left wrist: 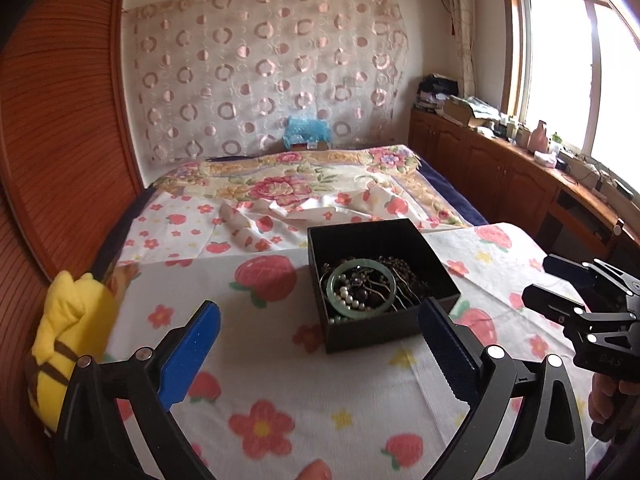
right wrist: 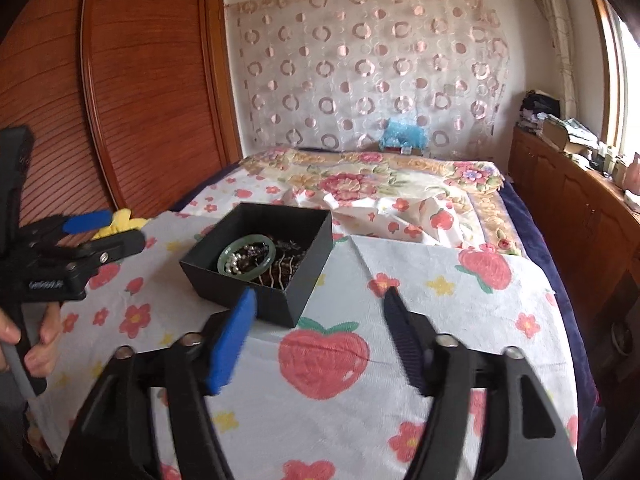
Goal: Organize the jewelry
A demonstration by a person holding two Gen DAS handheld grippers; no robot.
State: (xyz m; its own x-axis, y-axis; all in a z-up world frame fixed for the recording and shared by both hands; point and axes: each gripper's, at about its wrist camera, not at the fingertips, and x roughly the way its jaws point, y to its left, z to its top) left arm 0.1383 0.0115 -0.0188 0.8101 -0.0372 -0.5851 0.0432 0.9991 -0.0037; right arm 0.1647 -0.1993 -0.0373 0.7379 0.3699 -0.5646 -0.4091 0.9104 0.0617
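Observation:
A black open box sits on the strawberry-print cloth. It holds a green jade bangle, a string of white pearls, dark beads and dark chains. The box also shows in the right wrist view, with the bangle inside. My left gripper is open and empty, just short of the box's near side. My right gripper is open and empty, to the right of the box. Each gripper shows in the other's view: the right one and the left one.
A yellow plush toy lies at the bed's left edge. The white strawberry cloth covers the near bed, with a floral blanket behind. Wooden wardrobe doors stand left; a cluttered wooden cabinet runs along the right under the window.

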